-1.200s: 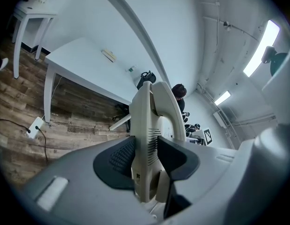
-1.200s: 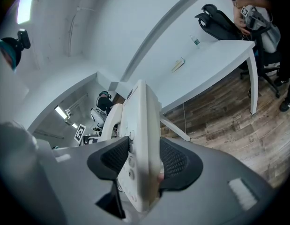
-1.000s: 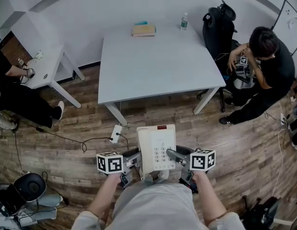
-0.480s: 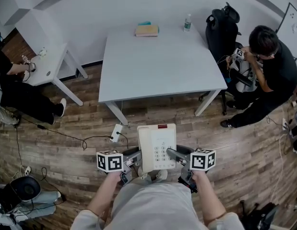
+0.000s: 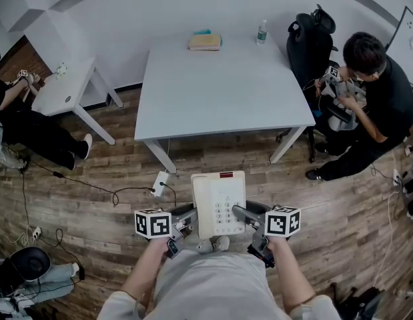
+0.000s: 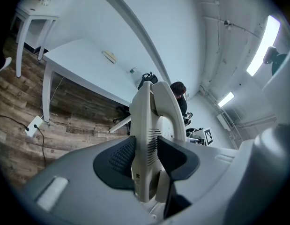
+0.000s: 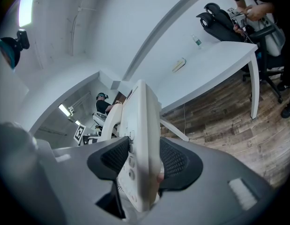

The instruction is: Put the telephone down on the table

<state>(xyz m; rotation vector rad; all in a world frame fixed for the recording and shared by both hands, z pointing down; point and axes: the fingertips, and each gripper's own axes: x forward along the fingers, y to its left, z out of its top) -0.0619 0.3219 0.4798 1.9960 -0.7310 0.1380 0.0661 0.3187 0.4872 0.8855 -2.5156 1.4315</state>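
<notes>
Cream plastic push-button telephone (image 5: 218, 204) hangs over the wooden floor (image 5: 93, 212), short of the pale grey desk (image 5: 226, 92). The left hand-held gripper (image 5: 185, 219) and right hand-held gripper (image 5: 243, 215) each clamp one side edge, likely to carry it level.

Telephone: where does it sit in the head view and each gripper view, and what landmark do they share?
Head view: telephone lower centre, keypad up.
Left gripper view: telephone centre, edge-on.
Right gripper view: telephone centre, edge-on.
Shared landmark: the white table behind it, in all three.
</notes>
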